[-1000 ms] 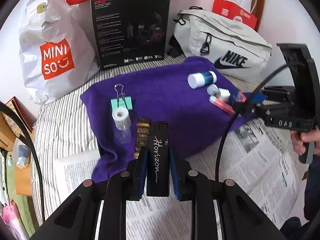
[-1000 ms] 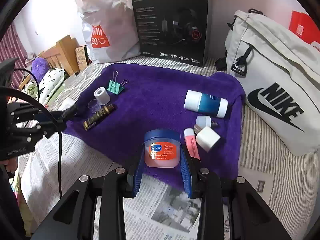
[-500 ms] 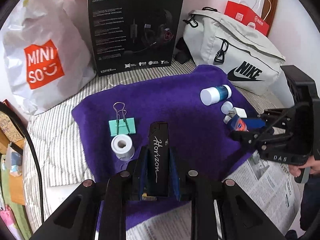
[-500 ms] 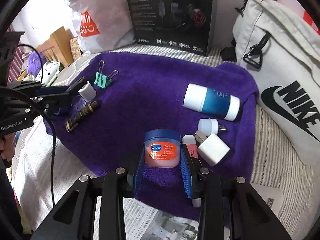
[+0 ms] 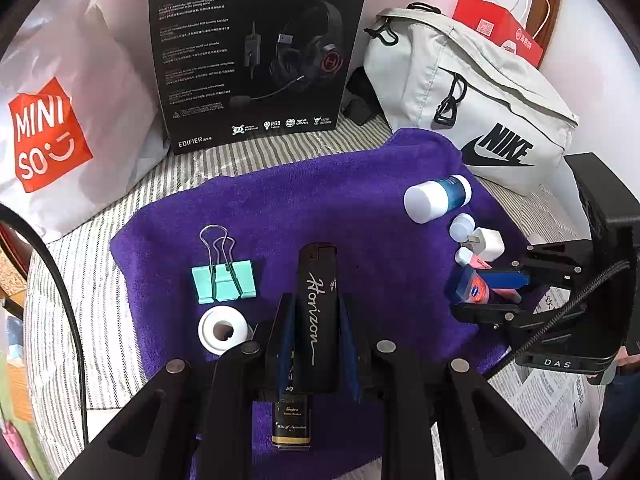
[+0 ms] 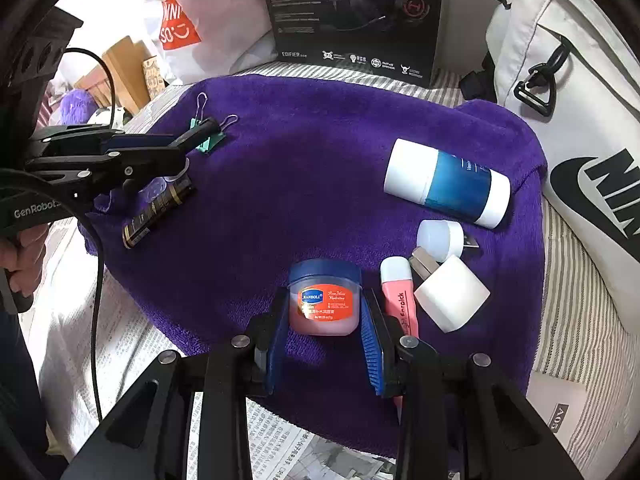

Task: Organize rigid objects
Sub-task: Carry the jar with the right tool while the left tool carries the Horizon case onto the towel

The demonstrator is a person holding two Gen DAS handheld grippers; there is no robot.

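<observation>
My left gripper is shut on a black lighter marked Horizon, held over the purple towel. Under it lies a dark tube. A teal binder clip and a white-capped small bottle lie to its left. My right gripper has its jaws spread a little around a blue-lidded balm jar that rests on the towel. Beside the jar lie a pink tube, a white charger, a small white cap and a blue-white bottle.
A black headset box, a Miniso bag and a grey Nike bag stand behind the towel. Newspaper lies at the front on the striped sheet.
Both grippers have moved forward over the towel. The right gripper lowered the balm jar onto the towel beside the pink tube and its jaws have loosened. The left still grips the lighter.
</observation>
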